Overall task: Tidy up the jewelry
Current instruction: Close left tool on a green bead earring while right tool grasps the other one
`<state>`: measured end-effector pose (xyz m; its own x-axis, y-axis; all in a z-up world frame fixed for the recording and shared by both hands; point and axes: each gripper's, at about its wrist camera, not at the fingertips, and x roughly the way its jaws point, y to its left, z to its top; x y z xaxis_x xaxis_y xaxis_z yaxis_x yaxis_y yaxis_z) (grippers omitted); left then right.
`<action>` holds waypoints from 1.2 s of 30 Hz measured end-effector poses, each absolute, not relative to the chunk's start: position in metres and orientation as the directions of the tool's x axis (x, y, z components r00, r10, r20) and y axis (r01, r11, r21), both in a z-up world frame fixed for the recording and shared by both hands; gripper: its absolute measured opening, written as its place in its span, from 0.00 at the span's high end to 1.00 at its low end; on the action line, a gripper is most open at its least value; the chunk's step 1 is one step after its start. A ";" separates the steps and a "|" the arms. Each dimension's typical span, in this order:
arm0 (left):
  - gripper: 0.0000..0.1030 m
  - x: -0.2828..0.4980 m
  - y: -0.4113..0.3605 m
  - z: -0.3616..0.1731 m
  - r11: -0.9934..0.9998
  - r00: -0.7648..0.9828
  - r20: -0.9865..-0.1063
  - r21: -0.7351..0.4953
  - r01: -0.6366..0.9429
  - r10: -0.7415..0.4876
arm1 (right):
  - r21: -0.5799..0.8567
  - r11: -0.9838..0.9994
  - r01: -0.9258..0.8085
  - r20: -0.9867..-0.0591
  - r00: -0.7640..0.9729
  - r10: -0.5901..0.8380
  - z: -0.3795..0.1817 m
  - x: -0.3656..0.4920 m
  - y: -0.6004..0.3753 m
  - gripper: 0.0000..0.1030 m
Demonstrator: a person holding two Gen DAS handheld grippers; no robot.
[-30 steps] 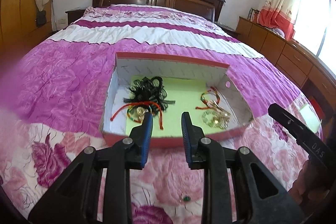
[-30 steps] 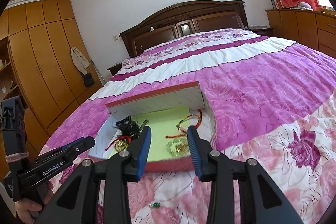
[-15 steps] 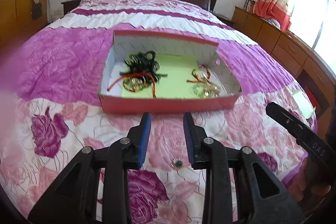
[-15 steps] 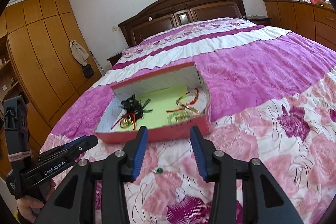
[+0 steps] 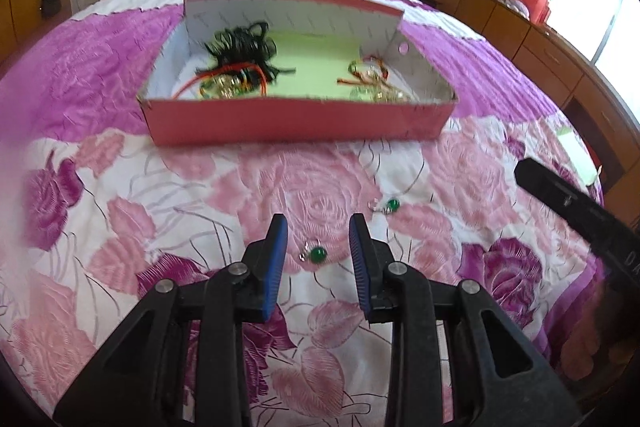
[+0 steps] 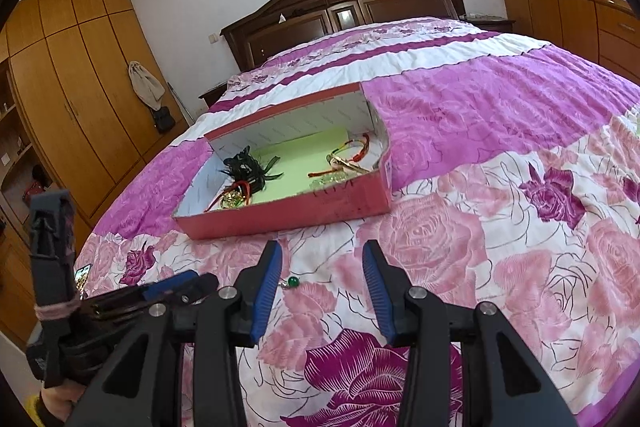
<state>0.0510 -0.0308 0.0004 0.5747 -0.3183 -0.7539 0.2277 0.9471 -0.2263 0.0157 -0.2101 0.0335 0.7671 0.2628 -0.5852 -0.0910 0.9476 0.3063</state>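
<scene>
A red cardboard box [image 5: 296, 119] with a green lining sits on the bed; it also shows in the right wrist view [image 6: 304, 211]. Inside lie a black cord bundle [image 5: 242, 45], a red-corded gold pendant [image 5: 228, 85] and gold bracelets [image 5: 372, 87]. Two green-stone earrings lie on the quilt: one [image 5: 318, 254] between my left gripper's [image 5: 318, 239] open fingers, the other [image 5: 390, 205] a little farther right. My right gripper [image 6: 320, 267] is open and empty, above the quilt, with a green earring [image 6: 293, 281] near its left finger.
The pink and purple floral quilt [image 5: 120, 207] covers the whole bed. A wooden headboard [image 6: 344, 11] stands at the far end, a wardrobe [image 6: 72, 75] on the left, low wooden cabinets [image 5: 520, 39] on the right. The bed edge is close on the right.
Both grippers have drawn back from the box and dipped toward the quilt. The left gripper now frames a green earring between its open fingers; a second earring has come into view.
</scene>
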 end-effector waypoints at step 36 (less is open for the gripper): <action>0.93 0.055 -0.009 -0.002 0.968 0.616 -0.747 -0.180 0.172 -0.249 | 0.279 0.953 -0.117 -0.656 0.702 0.278 0.014 0.026 -0.185 0.56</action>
<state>0.0549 -0.0092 -0.0025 0.6164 -0.2490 -0.7470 0.1725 0.9684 -0.1804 0.0265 -0.1852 0.0140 0.7018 0.2784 -0.6557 -0.1174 0.9531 0.2790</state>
